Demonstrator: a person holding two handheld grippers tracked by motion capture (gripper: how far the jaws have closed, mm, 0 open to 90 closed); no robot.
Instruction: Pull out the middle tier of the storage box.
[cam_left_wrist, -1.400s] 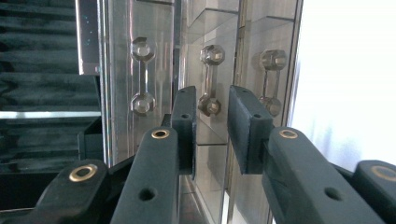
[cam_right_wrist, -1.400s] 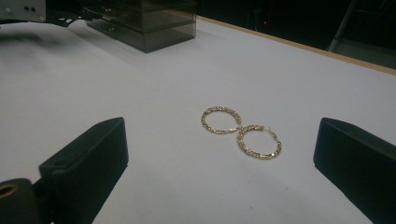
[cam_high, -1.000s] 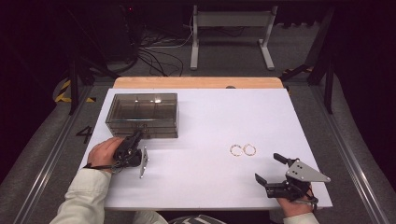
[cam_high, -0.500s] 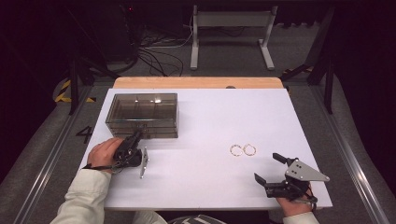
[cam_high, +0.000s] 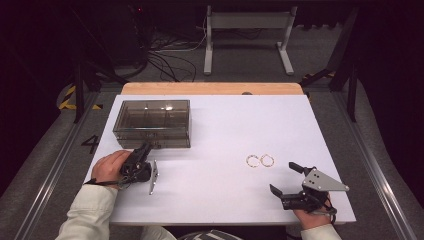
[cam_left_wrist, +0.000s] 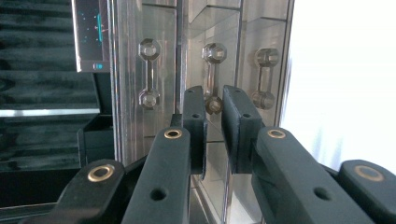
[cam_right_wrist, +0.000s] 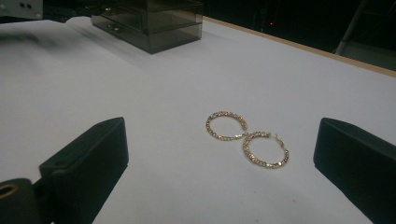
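- I am holding the left claw at the front face of the smoked-acrylic drawer box, its jaws nearly closed around the middle drawer handle.
- In the left gripper view, the lower knob of that handle is sitting in the narrow gap between the pads; I cannot tell whether they are truly pinching it or just bracketing it.
- The other two handles are flanking it on either side, so I am keeping the jaws centred to avoid catching a neighbour.
- To do this step well, I judge I should be squeezing firmly on the bar, then pulling straight away from the box front, level with the bench, so the drawer is sliding rather than the whole box dragging.
- The box looks light; it may be creeping toward me if I am pulling too quickly.
- The right claw is resting released, jaws wide apart, well away from the box.
- The two gold hoop earrings are lying touching each other on the bench, to the right of the box and just ahead of the right claw.
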